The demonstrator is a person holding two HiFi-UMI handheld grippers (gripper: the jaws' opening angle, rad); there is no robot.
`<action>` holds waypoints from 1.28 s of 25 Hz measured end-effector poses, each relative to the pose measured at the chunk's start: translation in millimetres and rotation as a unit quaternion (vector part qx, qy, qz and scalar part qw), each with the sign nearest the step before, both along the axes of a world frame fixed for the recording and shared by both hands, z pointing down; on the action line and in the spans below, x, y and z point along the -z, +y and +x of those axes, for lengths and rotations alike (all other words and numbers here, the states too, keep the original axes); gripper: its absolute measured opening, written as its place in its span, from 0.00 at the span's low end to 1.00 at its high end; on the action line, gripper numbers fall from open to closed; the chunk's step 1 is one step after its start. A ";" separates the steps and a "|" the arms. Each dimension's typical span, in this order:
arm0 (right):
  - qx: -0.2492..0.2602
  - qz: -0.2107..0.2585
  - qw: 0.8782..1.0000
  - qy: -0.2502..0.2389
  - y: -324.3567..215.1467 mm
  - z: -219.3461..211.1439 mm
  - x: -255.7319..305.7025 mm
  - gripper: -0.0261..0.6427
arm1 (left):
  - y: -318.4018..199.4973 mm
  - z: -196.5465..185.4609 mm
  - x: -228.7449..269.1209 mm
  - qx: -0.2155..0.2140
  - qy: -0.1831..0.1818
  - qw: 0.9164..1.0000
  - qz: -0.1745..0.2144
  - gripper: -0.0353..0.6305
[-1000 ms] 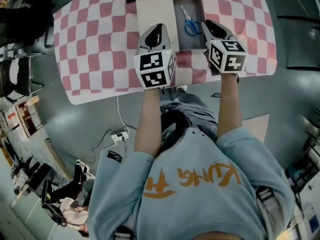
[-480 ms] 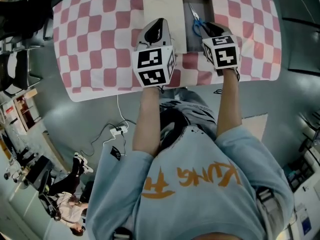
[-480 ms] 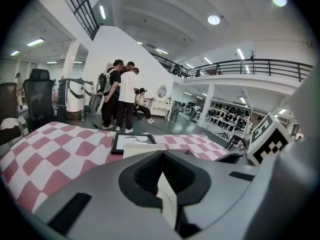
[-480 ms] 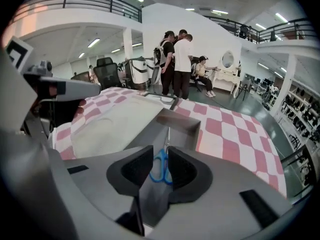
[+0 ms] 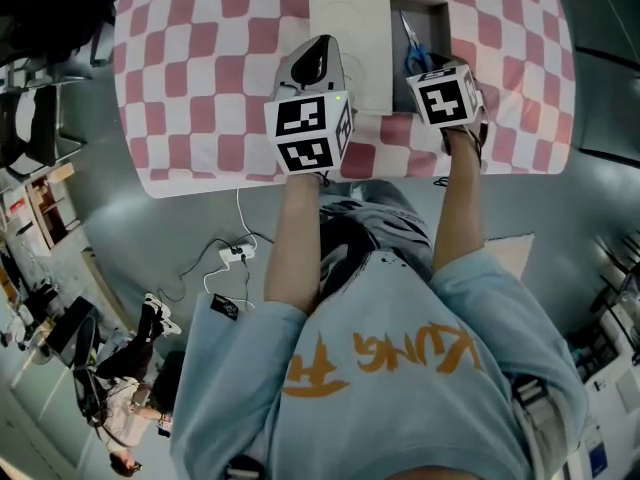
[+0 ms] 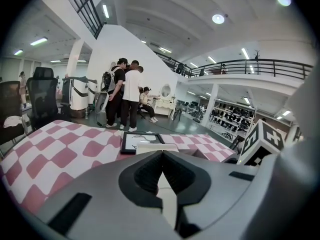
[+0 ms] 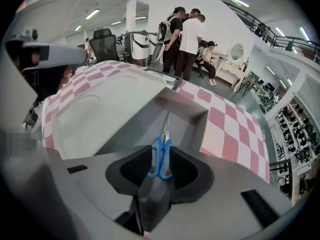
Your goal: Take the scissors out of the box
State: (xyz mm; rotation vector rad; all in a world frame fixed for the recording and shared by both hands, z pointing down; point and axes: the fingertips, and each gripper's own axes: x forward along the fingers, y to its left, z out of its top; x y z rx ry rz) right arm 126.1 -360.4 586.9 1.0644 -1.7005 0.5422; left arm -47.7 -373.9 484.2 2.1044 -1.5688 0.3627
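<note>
Scissors (image 7: 160,156) with blue handles are shown lying on the floor of the grey box (image 5: 441,13), beside its opened cream lid (image 5: 350,38). The right gripper (image 7: 160,160) is pointed steeply down at them. Its jaws, which have just been opening, are spread, and the handles are seen in the gap, not pinched. The left gripper (image 6: 162,156) is held over the lid, its jaws pressed together on nothing. The box is set on a pink-checked tablecloth (image 5: 200,58).
</note>
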 end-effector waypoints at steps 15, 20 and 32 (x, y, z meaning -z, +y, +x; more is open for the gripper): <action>-0.003 -0.078 0.993 0.092 -5.0 1.5 -27.9 0.20 | -18.5 -26.5 -6.6 0.014 0.007 1.000 -0.008 0.08; -0.001 -0.098 0.988 0.115 -4.4 3.1 -32.7 0.20 | -23.6 -28.4 -7.3 0.012 0.008 1.000 -0.009 0.08; 0.010 -0.162 0.976 0.148 1.7 5.5 -42.2 0.19 | -34.3 -30.6 -3.7 0.008 0.008 1.000 -0.005 0.08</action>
